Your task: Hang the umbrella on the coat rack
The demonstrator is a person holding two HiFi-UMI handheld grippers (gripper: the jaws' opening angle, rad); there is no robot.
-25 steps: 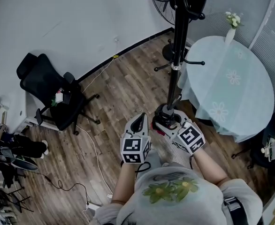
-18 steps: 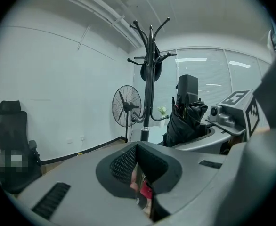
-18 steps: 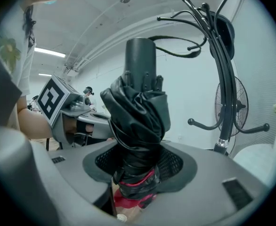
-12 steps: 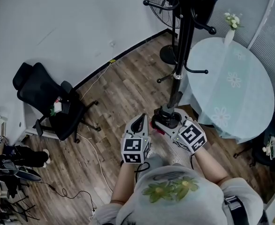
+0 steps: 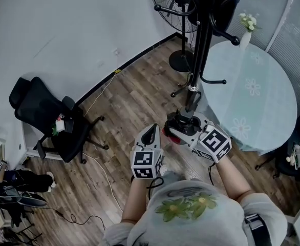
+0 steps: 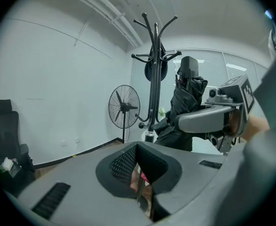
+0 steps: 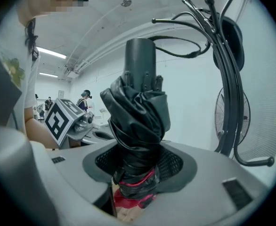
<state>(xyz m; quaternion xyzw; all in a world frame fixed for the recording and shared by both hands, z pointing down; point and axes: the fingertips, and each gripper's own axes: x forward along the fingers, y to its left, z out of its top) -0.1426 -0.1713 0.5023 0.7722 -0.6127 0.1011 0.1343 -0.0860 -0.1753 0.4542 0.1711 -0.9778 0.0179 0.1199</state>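
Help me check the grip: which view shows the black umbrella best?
The right gripper view: the folded black umbrella fills its centre, clamped in the right claw. The head view shows it small from above; the left gripper view shows its side, farther off.

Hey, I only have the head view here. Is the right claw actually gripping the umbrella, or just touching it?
Observer: Gripping. The right gripper view shows the right claw clamped on the folded black umbrella near its red band, with the umbrella standing upright.
Operator: And the other one?
Observer: The left gripper view shows the left claw shut, with nothing held.
Operator: Any free hooks up top? My view cuts them off.
Observer: Yes. In the left gripper view the top hooks of the coat rack are bare. A dark round item hangs lower down.
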